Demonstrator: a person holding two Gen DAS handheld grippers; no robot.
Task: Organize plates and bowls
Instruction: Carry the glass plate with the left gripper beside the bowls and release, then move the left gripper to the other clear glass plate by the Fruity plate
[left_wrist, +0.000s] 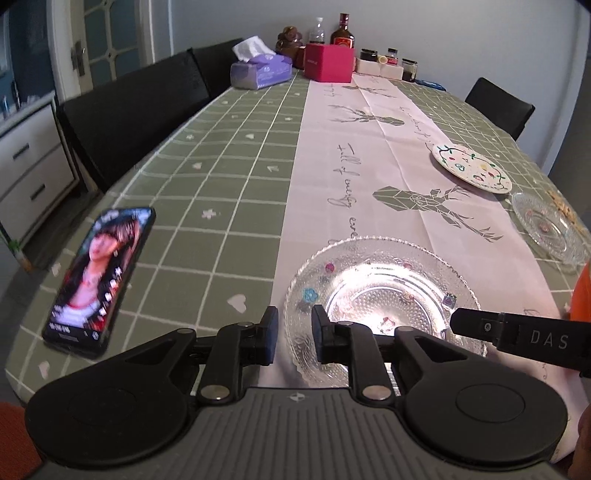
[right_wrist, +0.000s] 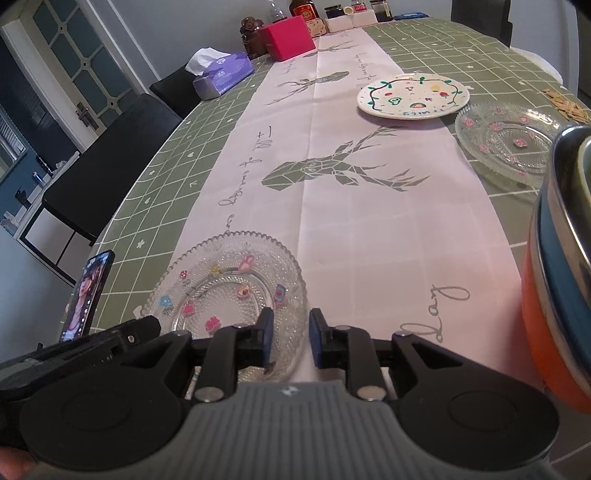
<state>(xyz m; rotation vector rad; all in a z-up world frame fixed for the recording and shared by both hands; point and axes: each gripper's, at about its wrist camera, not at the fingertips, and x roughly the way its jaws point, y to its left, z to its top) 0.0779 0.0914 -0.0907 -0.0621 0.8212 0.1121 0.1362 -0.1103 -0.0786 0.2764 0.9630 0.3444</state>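
A clear glass plate with small stickers (left_wrist: 380, 295) lies on the pink runner close in front of me; it also shows in the right wrist view (right_wrist: 229, 288). My left gripper (left_wrist: 294, 334) is open and empty, its fingers straddling the plate's near left rim. My right gripper (right_wrist: 290, 339) is open and empty at the plate's near right edge; one of its fingers reaches in from the right in the left wrist view (left_wrist: 480, 326). A white painted plate (right_wrist: 413, 95) and a second glass plate (right_wrist: 511, 142) lie farther right. Stacked bowls, orange outside (right_wrist: 554, 280), stand at the right.
A lit phone (left_wrist: 99, 277) lies on the green checked tablecloth at the left. A tissue box (left_wrist: 260, 70), a red box (left_wrist: 328, 61), bottles and jars stand at the far end. Black chairs (left_wrist: 129, 114) line the left side. Crackers (right_wrist: 565, 103) lie far right.
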